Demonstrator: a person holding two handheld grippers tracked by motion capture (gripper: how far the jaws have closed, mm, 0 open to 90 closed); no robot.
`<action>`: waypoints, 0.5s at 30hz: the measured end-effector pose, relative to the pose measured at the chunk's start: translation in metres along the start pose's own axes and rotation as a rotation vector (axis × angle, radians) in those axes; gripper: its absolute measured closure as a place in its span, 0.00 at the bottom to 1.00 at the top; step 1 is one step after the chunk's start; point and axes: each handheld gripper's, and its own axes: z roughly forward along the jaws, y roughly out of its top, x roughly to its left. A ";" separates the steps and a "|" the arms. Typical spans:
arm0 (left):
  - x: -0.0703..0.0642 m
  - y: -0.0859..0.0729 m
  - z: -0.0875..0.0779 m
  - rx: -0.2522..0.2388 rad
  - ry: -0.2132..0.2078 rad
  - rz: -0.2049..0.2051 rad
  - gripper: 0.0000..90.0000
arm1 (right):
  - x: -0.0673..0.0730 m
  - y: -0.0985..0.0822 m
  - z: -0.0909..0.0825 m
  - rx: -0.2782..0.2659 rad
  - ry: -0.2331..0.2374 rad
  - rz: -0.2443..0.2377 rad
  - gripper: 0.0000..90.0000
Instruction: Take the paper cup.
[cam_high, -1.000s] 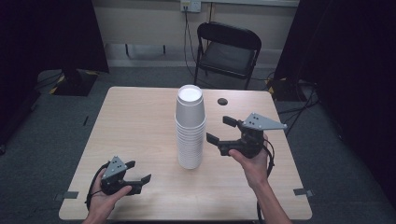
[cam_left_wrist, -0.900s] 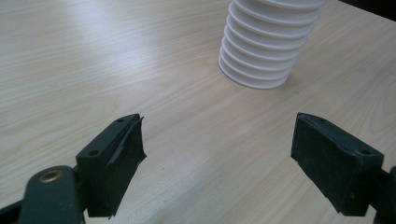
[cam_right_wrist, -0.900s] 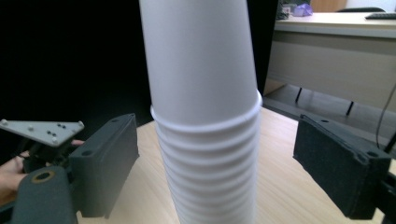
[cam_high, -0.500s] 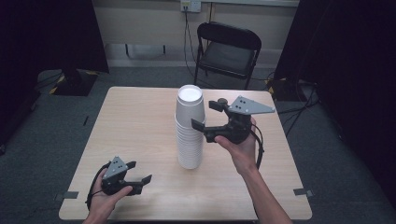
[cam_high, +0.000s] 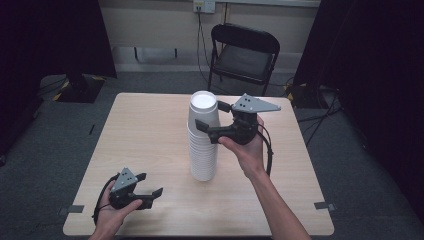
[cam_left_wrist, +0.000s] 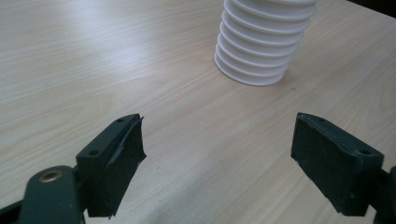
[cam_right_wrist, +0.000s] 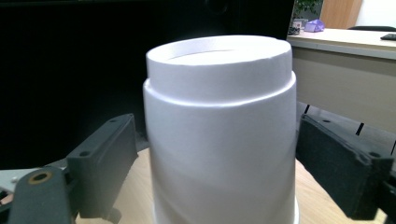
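The table (cam_high: 150, 130) fills mid-frame in the high view, a chair (cam_high: 245, 52) above it. A cup stack (cam_high: 203, 137) stands upside down at the table's centre. The right hand-held gripper (cam_high: 212, 117) straddles the top cup; its jaws, having just widened slightly, stand clear of it. The left hand-held gripper (cam_high: 150, 185), lower left, gapes empty.

Tall cup stack (cam_high: 203, 137) stands mid-table, sole obstacle on table (cam_high: 150, 130). Right gripper (cam_high: 212, 116) at stack's top from right, jaws spread either side of top cup (cam_right_wrist: 219, 135), slim gaps both sides, pads not touching. Left gripper (cam_high: 150, 184) low at near left corner, jaws apart over bare wood; open lane from it to stack base (cam_left_wrist: 257, 56). Left and far tabletop free. Folding chair (cam_high: 243, 50) beyond far edge, well apart.
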 end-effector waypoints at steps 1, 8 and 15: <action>0.000 0.000 0.000 0.002 -0.001 0.002 0.19 | -0.001 0.000 0.002 0.001 0.000 -0.001 0.14; 0.000 0.000 0.000 0.000 -0.003 -0.002 0.19 | -0.003 -0.002 0.019 0.033 -0.003 -0.007 0.14; -0.001 0.000 0.000 0.000 -0.007 0.002 0.19 | -0.004 -0.008 0.026 0.050 -0.006 -0.015 0.13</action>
